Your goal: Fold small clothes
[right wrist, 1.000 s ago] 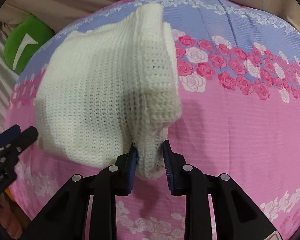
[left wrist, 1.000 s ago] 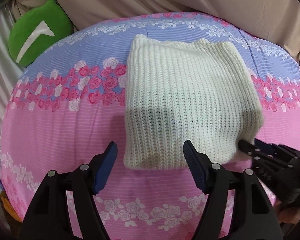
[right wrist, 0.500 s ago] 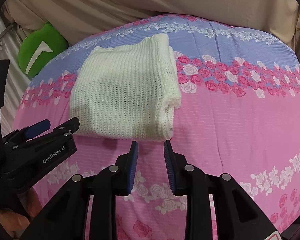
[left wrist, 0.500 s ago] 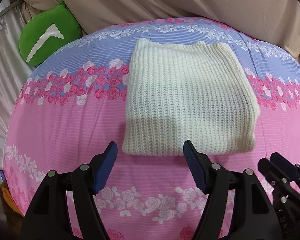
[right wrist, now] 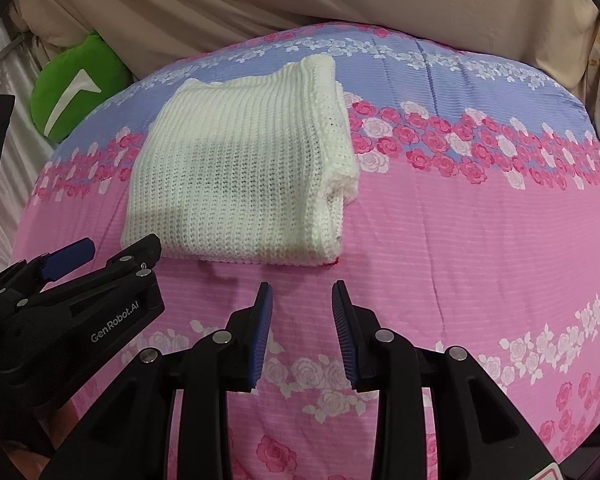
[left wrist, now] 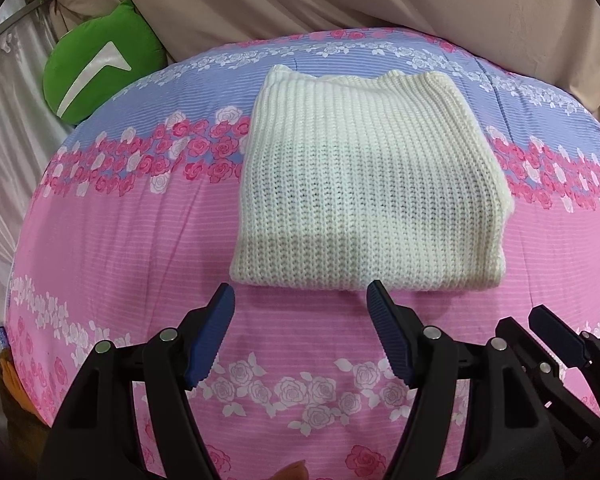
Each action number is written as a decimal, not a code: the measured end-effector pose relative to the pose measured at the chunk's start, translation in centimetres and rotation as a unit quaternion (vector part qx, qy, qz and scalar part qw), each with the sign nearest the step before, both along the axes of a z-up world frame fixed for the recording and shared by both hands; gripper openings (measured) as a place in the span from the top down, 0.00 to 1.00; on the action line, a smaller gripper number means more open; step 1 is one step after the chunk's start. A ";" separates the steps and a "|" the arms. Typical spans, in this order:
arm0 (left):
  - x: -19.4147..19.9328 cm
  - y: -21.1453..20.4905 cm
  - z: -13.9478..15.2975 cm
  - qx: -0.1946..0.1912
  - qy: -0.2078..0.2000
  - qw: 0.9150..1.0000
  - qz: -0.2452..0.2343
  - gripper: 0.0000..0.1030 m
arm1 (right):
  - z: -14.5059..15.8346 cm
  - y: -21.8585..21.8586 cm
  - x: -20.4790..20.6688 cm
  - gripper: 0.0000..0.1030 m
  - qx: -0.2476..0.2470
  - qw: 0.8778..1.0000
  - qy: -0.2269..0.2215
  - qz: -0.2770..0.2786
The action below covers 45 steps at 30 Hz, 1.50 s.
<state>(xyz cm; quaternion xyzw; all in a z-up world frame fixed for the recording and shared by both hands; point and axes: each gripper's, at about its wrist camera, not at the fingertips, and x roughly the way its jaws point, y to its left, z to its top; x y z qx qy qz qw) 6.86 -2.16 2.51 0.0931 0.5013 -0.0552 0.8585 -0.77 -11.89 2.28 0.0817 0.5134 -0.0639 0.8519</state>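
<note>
Left wrist view shows your folded white knit lying flat on the floral bedspread, just beyond both grippers, left gripper spread and empty, right gripper opening on nothing, so the fold looks finished; next, probably set it aside.

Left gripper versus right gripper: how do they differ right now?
The left gripper stands wide apart; the right gripper is narrower, its jaws opening. Each is seen in the other's view on the opposite side. Both are empty, short of the folded white sweater.
</note>
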 end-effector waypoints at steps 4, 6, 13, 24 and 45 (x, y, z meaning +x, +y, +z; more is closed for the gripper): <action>-0.2 -0.1 -0.2 -0.002 0.002 1.000 -0.003 0.36 | -0.1 0.3 -0.1 0.70 -0.003 1.000 0.000 0.004; -0.4 -0.1 -0.2 -0.007 0.003 1.000 -0.005 0.35 | -0.1 0.5 -0.1 0.69 -0.004 1.000 0.000 0.005; -0.7 -0.1 -0.1 -0.001 -0.005 1.000 0.001 0.34 | 0.2 0.6 -0.2 0.69 -0.008 1.000 -0.005 0.002; -1.0 0.0 0.0 0.003 -0.016 1.000 0.005 0.35 | 0.1 0.8 -0.3 0.69 -0.011 1.000 -0.006 0.001; -0.3 0.7 -3.0 0.014 -0.003 1.000 0.015 0.35 | -2.7 1.8 0.3 0.69 -0.030 1.000 -0.006 -0.001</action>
